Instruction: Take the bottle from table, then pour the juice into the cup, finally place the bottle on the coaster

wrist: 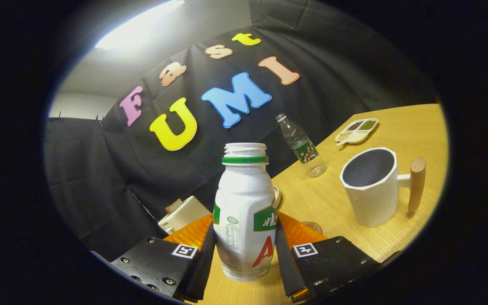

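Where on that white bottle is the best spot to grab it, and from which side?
Around the lower body, side-on, is probably best. The white bottle stands upright with its cap off, so a top grab would block the mouth. The tool already has a finger pressed against each flank, below the narrow neck, leaving the bottle free to tip toward the cup.

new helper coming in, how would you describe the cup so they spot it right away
On the wooden table, look beyond the gripper, which holds the white juice bottle, toward the clear water bottle. The cup stands nearby: white, faceted, dark inside, with a wooden peg handle.
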Available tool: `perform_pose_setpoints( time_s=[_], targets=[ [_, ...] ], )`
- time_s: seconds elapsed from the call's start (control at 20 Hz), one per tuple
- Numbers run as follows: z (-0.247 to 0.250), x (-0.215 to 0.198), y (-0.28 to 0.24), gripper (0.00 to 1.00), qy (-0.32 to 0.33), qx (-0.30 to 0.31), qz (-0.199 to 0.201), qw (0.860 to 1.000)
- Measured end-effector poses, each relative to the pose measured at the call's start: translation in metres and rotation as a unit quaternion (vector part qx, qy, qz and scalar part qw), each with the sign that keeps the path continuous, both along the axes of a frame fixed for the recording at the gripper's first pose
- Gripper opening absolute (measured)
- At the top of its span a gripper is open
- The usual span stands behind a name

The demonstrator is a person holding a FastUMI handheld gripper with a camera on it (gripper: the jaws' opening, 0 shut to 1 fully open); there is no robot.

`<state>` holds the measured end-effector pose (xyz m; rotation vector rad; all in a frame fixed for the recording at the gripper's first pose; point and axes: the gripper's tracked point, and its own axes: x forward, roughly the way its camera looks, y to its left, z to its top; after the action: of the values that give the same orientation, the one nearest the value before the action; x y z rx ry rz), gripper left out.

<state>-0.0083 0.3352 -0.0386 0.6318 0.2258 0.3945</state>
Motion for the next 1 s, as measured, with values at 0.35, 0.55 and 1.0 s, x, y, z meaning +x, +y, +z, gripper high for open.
perform_pose_setpoints(
  time_s=[0.35, 0.55, 1.0],
  targets=[
    [0.002, 0.008, -0.007, 0.67, 0.025, 0.084, -0.004, 0.996],
    [0.006, 0.009, -0.009, 0.67, 0.040, 0.141, -0.004, 0.989],
    [0.005, 0.012, -0.025, 0.67, 0.076, 0.268, -0.026, 0.960]
  ],
)
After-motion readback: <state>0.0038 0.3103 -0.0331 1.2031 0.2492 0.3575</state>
